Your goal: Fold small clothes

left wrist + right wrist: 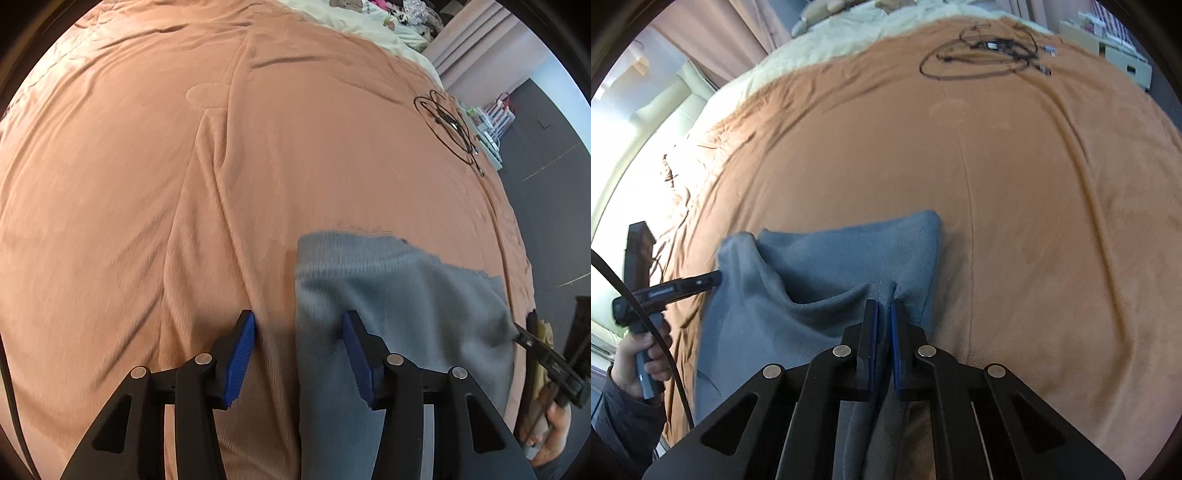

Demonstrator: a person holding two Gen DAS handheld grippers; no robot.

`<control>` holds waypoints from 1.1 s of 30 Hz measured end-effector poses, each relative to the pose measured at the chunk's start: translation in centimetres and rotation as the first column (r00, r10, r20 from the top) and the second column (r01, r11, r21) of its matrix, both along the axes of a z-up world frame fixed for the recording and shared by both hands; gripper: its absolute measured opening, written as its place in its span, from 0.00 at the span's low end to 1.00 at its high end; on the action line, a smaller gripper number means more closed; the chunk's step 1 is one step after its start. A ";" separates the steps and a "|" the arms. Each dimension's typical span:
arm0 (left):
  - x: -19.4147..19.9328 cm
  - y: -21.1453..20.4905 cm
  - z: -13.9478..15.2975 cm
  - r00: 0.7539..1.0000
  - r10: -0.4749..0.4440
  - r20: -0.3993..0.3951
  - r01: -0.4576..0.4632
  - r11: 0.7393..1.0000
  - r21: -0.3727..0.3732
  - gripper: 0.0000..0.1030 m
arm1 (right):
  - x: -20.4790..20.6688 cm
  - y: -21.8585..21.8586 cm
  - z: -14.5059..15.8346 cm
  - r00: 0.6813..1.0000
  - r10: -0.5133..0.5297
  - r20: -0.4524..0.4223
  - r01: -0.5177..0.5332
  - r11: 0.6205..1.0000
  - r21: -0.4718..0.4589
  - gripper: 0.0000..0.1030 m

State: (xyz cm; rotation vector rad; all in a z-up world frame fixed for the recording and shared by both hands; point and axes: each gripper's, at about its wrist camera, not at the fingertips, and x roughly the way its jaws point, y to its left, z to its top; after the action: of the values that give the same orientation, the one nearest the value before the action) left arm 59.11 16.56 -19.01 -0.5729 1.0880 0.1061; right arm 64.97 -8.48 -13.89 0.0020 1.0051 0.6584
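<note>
The grey garment (827, 280) lies lengthwise away from the cameras on the orange blanket (1015, 221). The right gripper (883, 314) pinches its near edge; the left gripper (298, 332) gapes half-wide astride its side edge, gripping nothing.

the garment (827, 280) lay on the bed (1034, 221), near its front edge. a coiled cable (982, 55) rested well behind it, with pillows (820, 14) beyond at the head.
</note>
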 end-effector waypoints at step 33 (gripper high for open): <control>3.3 -9.1 3.3 0.966 -0.254 0.041 0.246 0.960 0.134 0.49 | -2.6 -1.1 -2.2 0.998 -0.063 -0.013 0.061 0.992 -0.108 0.60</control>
State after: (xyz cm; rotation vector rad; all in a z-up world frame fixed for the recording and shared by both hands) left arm 62.41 7.46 -15.66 -0.3174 1.0801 -0.0607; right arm 62.39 -9.56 -16.05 -0.0555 1.0515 0.5477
